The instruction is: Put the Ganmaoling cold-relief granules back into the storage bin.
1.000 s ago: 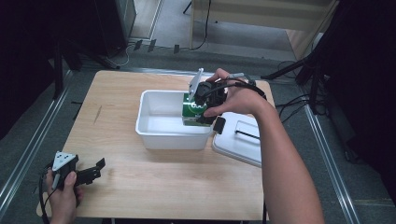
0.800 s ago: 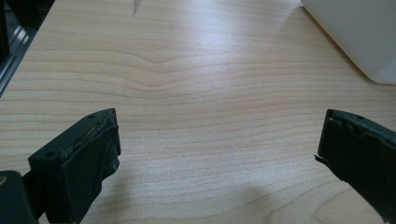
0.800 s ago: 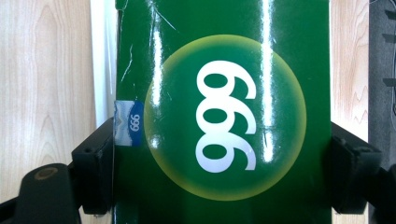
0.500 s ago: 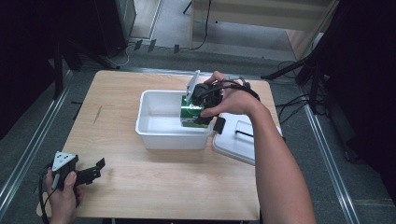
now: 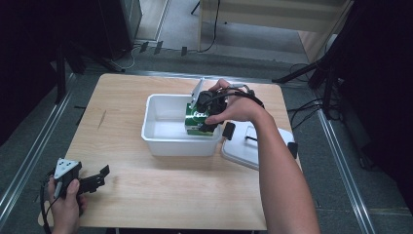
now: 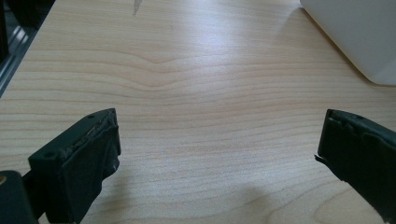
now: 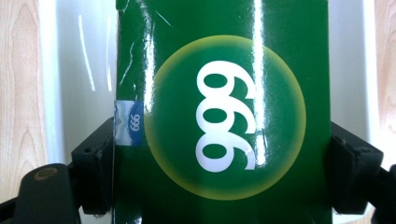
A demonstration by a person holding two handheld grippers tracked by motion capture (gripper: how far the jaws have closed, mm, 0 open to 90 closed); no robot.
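We clamped the green box (image 7: 224, 112) in our right gripper (image 5: 207, 109); it needed lowering level into the white bin (image 5: 160, 144).

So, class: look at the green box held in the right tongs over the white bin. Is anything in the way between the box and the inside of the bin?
Nothing visible is. The right tongs grip the green box by its two sides, already at the open white bin. The bin's lid lies off to the side on the table, and the bin floor that shows looks bare.
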